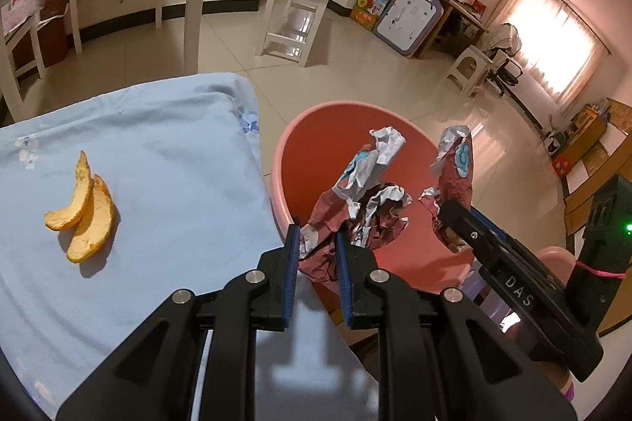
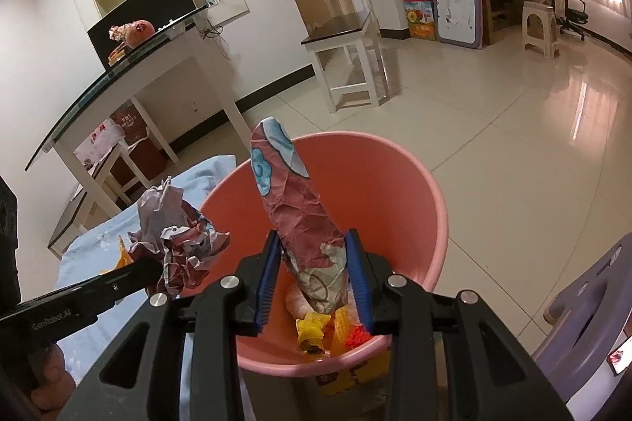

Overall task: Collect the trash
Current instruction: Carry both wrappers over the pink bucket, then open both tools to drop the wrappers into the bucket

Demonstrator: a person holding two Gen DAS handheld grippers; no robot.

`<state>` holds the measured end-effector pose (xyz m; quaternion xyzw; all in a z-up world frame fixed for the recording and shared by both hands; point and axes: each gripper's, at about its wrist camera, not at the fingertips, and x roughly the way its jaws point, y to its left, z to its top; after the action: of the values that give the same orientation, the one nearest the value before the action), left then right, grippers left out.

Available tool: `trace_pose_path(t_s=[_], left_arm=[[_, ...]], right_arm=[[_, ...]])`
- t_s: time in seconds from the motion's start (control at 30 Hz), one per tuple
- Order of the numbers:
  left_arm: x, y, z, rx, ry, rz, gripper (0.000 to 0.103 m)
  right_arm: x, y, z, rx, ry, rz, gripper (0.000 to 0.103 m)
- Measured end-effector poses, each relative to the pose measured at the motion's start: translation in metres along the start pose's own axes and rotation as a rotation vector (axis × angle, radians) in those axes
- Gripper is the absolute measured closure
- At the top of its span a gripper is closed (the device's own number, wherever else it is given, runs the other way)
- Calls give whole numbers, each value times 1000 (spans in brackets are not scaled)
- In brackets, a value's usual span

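Note:
My left gripper (image 1: 316, 237) is shut on a crumpled maroon-and-silver wrapper (image 1: 367, 184), held over the near rim of a pink bin (image 1: 316, 144). My right gripper (image 2: 312, 241) is shut on a long maroon wrapper with blue clouds (image 2: 292, 191), upright above the bin (image 2: 395, 184). Both grippers hover side by side over the bin's mouth. Yellow and red scraps (image 2: 316, 334) lie at the bin's bottom. Two orange peels (image 1: 83, 211) rest on a light blue cloth (image 1: 158, 164) to the bin's left. The right wrapper (image 1: 454, 168) also shows in the left wrist view.
A white table with a glass top (image 2: 130, 65) stands behind the cloth-covered surface. A white dark-topped stool (image 2: 347, 37) sits on the tiled floor beyond the bin. A purple plastic stool (image 2: 584, 310) is close on the right.

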<state>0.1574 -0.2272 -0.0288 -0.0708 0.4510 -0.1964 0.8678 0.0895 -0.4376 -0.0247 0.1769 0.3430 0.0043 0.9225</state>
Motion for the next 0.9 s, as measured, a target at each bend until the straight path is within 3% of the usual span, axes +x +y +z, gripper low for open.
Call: trace_pose_path(t_s=[0.47, 0.7, 0.9], left_arm=[[13, -13, -1, 36, 6, -1, 85], [18, -14, -1, 40, 18, -28, 85], [16, -16, 0, 43, 33, -31, 70]], right_arm=[[14, 5, -3, 6, 22, -21, 68], [13, 4, -2, 11, 14, -28, 63], [11, 3, -3, 15, 12, -35, 54]])
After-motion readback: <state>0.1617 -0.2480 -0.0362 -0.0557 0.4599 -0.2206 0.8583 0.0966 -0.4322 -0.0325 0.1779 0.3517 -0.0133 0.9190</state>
